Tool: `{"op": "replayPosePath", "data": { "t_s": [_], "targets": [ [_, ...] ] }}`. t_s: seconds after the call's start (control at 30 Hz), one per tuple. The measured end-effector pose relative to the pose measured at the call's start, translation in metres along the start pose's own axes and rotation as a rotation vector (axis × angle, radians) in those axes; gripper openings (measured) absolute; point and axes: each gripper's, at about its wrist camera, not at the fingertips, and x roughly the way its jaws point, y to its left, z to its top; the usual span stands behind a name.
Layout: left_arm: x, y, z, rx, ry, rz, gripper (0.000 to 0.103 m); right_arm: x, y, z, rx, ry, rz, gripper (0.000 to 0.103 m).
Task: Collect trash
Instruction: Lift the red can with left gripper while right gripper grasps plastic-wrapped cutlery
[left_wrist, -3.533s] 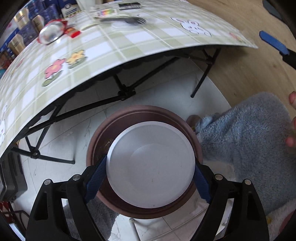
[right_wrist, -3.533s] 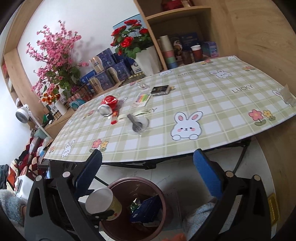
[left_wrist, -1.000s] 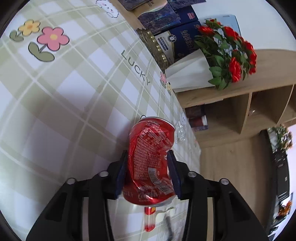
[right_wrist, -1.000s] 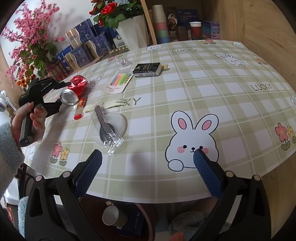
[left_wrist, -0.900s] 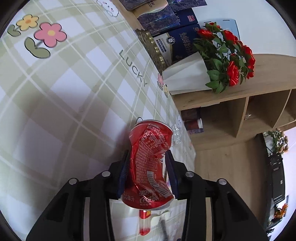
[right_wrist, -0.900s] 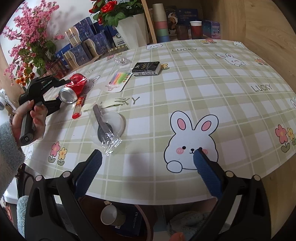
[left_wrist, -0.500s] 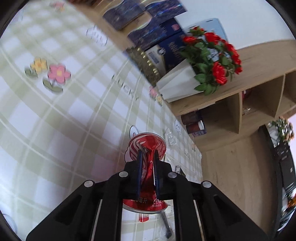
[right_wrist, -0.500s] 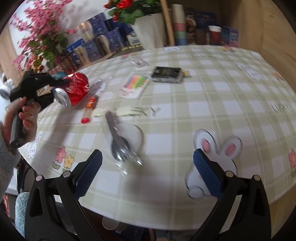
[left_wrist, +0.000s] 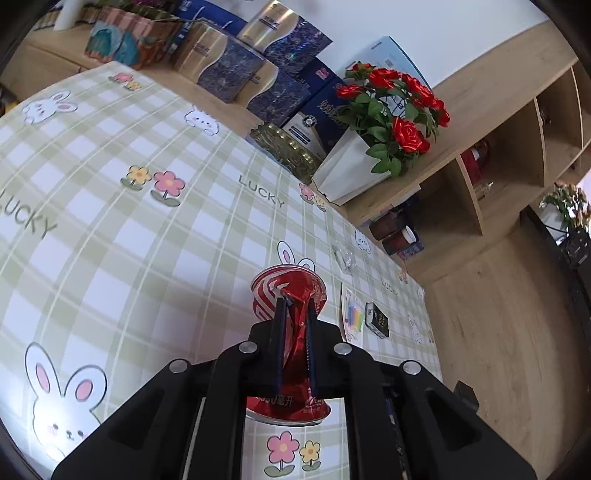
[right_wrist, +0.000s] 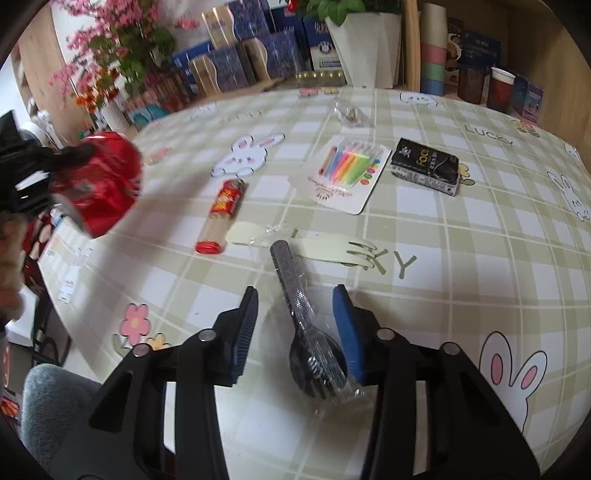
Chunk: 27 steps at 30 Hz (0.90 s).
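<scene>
My left gripper (left_wrist: 295, 300) is shut on a crushed red drink can (left_wrist: 267, 295), squeezed flat between the pads and held up above the checked tablecloth (left_wrist: 110, 240). In the right wrist view the same can (right_wrist: 107, 184) hangs at the far left, off the table. My right gripper (right_wrist: 295, 291) points down at a black plastic spoon in a clear wrapper (right_wrist: 314, 354), which lies on a clear round lid (right_wrist: 271, 332). Its jaws are closing with the spoon between them; the right pad is beside the spoon's bowl and the left pad stands apart from it.
On the table (right_wrist: 480, 258) lie a pale fork (right_wrist: 340, 251), a red-labelled tube (right_wrist: 221, 210), a card of coloured candles (right_wrist: 347, 173), a black box (right_wrist: 424, 166) and a crumpled clear wrapper (right_wrist: 347, 110). Boxes, flower pots and cups line the shelf behind.
The left gripper crushed the can flat and lifted it off the table. The right gripper moved left over the wrapped spoon and its jaws narrowed around it.
</scene>
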Motion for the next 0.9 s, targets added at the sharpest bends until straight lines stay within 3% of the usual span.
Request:
{"op": "replayPosePath", "data": {
  "t_s": [0.1, 0.13, 0.3, 0.43, 0.6, 0.9],
  "targets": [
    [-0.004, 0.004, -0.008, -0.044, 0.004, -0.015, 0.010, 0.000, 0.004, 0.004, -0.031, 0.008, -0.026, 0.016],
    [-0.007, 0.005, -0.011, -0.057, 0.007, -0.022, 0.009, -0.004, 0.004, 0.004, -0.030, -0.004, -0.031, 0.014],
    [-0.022, 0.002, -0.024, -0.096, 0.007, -0.063, 0.009, -0.041, 0.009, 0.005, -0.026, -0.118, -0.006, 0.013],
    [-0.038, -0.006, -0.036, -0.098, -0.005, -0.058, 0.009, -0.065, 0.004, -0.002, 0.061, -0.157, 0.053, 0.013],
    [-0.061, -0.012, -0.057, -0.120, -0.008, -0.056, 0.009, -0.089, 0.005, -0.025, 0.135, -0.169, 0.088, 0.013],
    [-0.091, -0.029, -0.109, -0.063, 0.039, -0.044, 0.009, -0.135, 0.018, -0.080, 0.154, -0.177, 0.106, 0.013]
  ]
}}
